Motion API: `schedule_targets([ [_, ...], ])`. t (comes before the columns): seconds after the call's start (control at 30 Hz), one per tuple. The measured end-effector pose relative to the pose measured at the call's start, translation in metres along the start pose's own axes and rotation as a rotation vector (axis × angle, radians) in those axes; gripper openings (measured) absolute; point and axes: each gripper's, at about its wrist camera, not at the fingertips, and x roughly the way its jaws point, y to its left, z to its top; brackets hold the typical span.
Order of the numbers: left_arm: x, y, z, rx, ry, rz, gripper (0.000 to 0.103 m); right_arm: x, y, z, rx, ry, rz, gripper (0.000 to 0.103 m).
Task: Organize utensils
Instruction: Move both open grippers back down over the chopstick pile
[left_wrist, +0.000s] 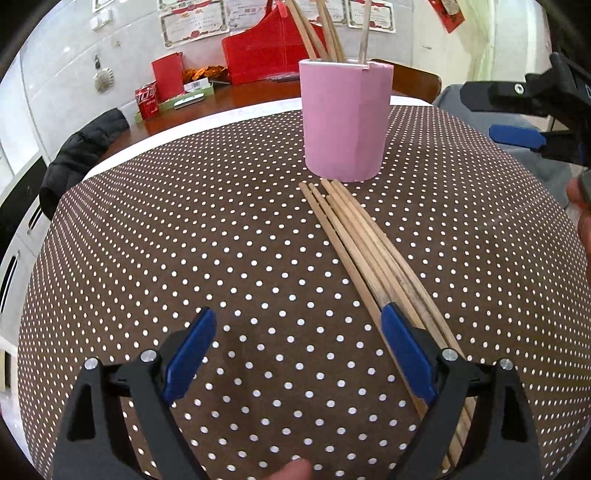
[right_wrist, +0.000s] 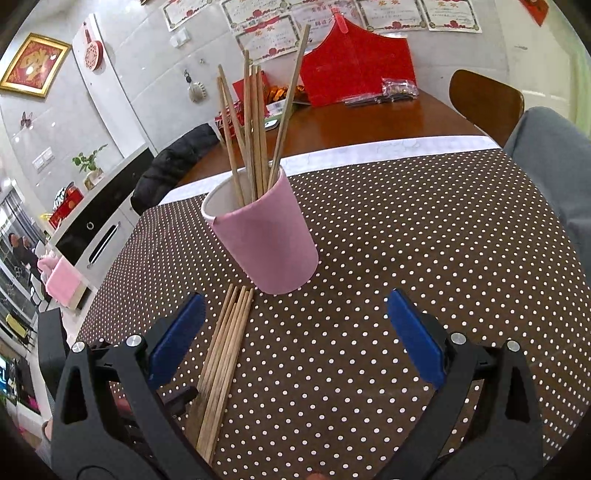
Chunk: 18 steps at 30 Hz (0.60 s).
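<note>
A pink cup stands on the brown dotted tablecloth with several wooden chopsticks upright in it. A bundle of several loose chopsticks lies flat just in front of the cup. My left gripper is open and empty, low over the cloth, its right finger over the near end of the bundle. In the right wrist view the cup and the loose chopsticks show; my right gripper is open and empty, above the cloth, the bundle by its left finger. It also shows in the left wrist view.
Behind the cloth is a wooden table with a red paper house, a red can and small packets. A black jacket hangs at the left. A chair back and a grey sleeve are at the right.
</note>
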Motion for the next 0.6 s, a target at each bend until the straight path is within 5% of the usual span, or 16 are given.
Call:
schedule_targets([
  [0.27, -0.002, -0.015, -0.007, -0.005, 0.026, 0.04, 0.092, 0.01, 0.01, -0.007, -0.062, 0.058, -0.012, 0.097],
  [0.6, -0.008, 0.002, -0.017, -0.009, 0.036, -0.019, 0.092, 0.045, 0.042, -0.052, -0.287, 0.319, -0.131, 0.097],
])
